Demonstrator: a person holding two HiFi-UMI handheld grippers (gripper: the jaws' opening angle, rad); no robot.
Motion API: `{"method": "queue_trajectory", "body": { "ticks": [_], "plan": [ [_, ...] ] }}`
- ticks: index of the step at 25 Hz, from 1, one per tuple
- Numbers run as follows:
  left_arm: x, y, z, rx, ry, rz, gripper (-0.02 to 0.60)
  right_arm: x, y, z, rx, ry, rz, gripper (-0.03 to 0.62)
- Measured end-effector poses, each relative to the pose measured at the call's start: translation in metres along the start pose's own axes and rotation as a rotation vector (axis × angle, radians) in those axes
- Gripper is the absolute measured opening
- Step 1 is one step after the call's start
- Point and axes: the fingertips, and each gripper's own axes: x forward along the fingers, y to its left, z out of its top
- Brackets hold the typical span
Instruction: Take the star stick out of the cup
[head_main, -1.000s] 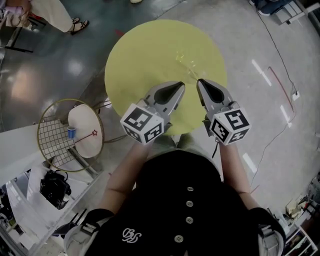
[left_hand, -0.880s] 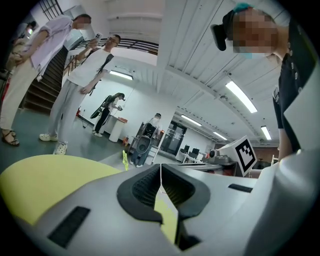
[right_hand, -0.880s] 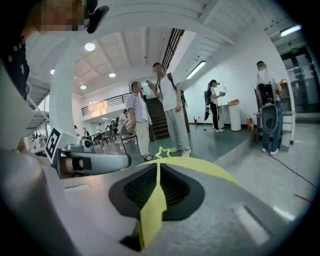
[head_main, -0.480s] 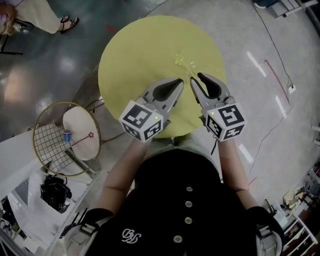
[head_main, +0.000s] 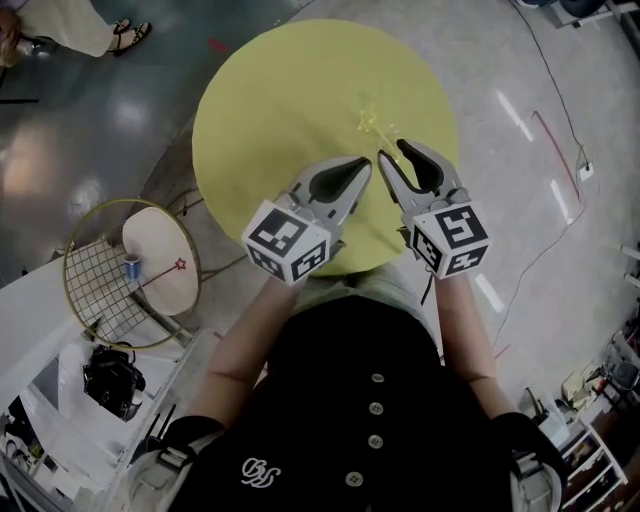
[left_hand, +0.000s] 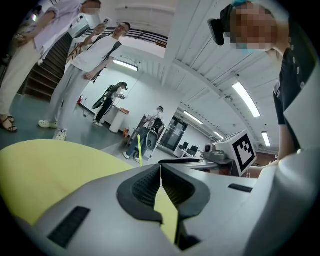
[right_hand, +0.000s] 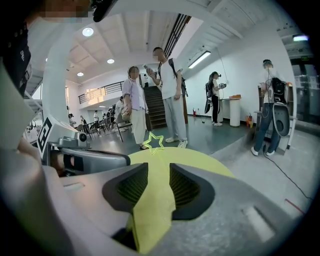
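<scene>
A round yellow worktop stands on a glossy hall floor. The star stick rises at eleven o'clock from the right gripper, whose empty jaws have just been opening wide, apparently to take it. The left gripper waits alongside, jaws closed on nothing.

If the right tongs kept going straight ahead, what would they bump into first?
Probably the star stick, dead ahead over the yellow table. The right tongs, just opened and empty, tilt down slightly, so they might touch the tabletop first.
</scene>
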Motion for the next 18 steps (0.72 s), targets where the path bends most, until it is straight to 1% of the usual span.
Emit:
{"method": "queue_trajectory", "body": {
  "ticks": [5, 9, 15, 16, 18],
  "plan": [
    [0.003, 0.006, -0.005, -0.010, 0.016, 0.007, 0.017, 0.007, -0.006, -0.004, -0.010, 0.021, -0.018, 0.123],
    [0.001, 0.011, -0.005, -0.012, 0.021, 0.016, 0.017, 0.017, -0.005, -0.007, -0.057, 0.051, -0.032, 0.117],
    [0.003, 0.015, -0.011, -0.025, 0.041, 0.014, 0.017, 0.028, -0.010, -0.011, -0.123, 0.094, -0.030, 0.114],
    [0.003, 0.016, -0.010, -0.024, 0.042, 0.013, 0.017, 0.029, -0.010, -0.011, -0.134, 0.101, -0.030, 0.110],
    [0.002, 0.018, -0.009, -0.023, 0.044, 0.012, 0.017, 0.031, -0.008, -0.009, -0.158, 0.113, -0.030, 0.076]
  ]
}}
